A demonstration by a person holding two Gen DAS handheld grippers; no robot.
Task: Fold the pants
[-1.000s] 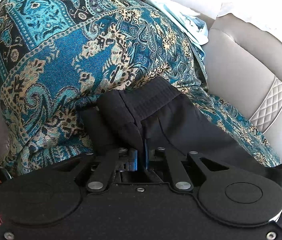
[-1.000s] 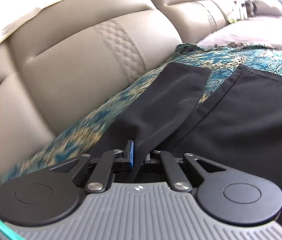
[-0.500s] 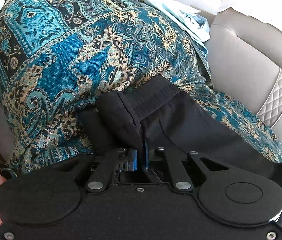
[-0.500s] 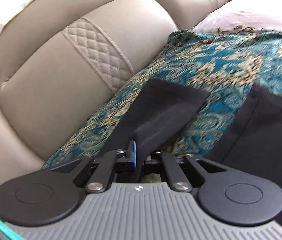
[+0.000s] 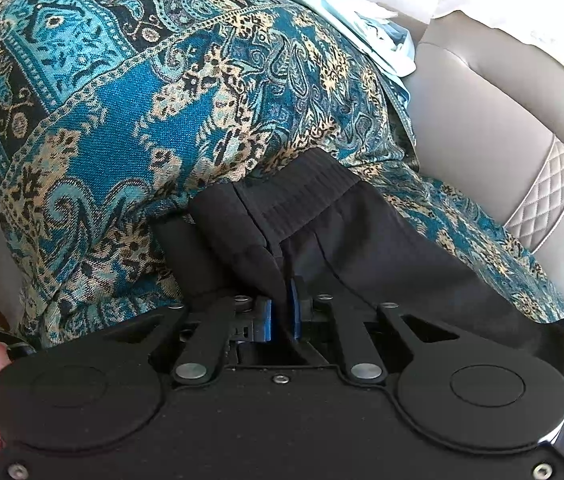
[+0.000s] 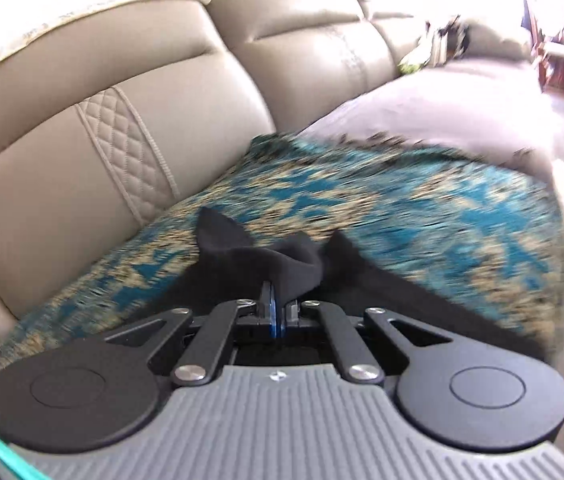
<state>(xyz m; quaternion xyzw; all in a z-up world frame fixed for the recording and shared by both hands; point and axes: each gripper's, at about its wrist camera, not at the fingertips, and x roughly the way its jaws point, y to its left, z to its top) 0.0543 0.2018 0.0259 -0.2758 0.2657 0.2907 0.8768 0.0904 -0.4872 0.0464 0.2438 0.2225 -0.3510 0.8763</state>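
Pants (image 5: 345, 240) lie on patterned throw (image 5: 122, 120), sofa (image 6: 82, 140).

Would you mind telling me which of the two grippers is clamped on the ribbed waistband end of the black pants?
The left gripper: the ribbed waistband lies just ahead of it.

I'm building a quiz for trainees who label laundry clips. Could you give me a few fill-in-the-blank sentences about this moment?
1. Both grippers are shut on the black ____.
2. The left gripper pinches the pants near their ribbed ____.
3. The pants lie on a blue patterned ____ spread over the sofa.
4. The right gripper has its jaws ____ on bunched fabric.

Missing words: pants; waistband; throw; shut
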